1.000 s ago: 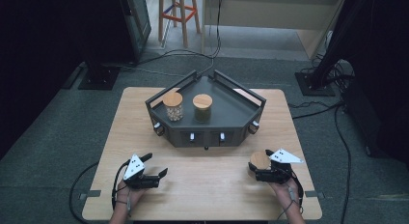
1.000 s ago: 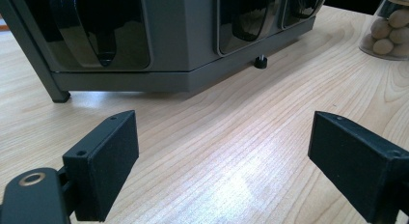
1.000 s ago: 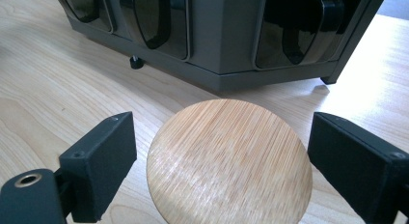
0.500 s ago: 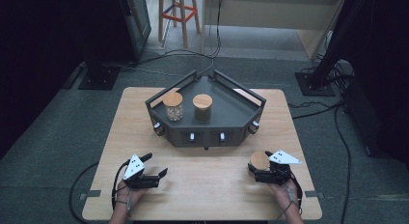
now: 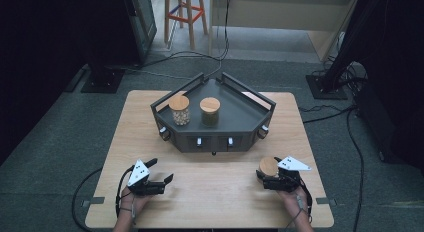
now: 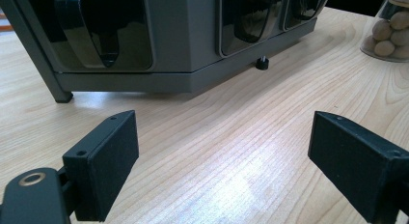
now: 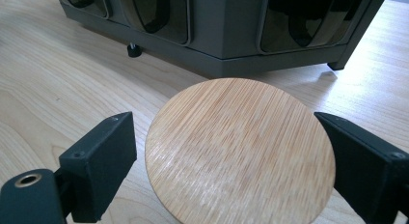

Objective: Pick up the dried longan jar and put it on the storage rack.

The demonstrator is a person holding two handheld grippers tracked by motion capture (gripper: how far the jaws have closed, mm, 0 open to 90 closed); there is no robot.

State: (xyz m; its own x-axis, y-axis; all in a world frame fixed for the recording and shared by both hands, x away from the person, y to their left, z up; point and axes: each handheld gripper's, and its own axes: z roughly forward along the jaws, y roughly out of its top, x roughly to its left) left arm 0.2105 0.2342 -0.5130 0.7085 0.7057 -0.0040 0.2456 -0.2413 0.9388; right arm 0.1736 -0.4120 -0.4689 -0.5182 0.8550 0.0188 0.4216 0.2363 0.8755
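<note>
At the table's near right edge, the right gripper [image 5: 274, 178] straddles a bamboo-lidded jar [image 7: 239, 149] with jaws wide, not yet gripping, while two jars [image 5: 179, 109] already stand on the dark rack [image 5: 240, 112] and the left gripper [image 5: 159, 173] gapes empty.

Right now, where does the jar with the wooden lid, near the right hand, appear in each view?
High view: the jar is at lower right, on the table.
Left gripper view: jar in the top right corner.
Right gripper view: jar in the centre, lid facing up.
Shared landmark: the dark grey tray.
</note>
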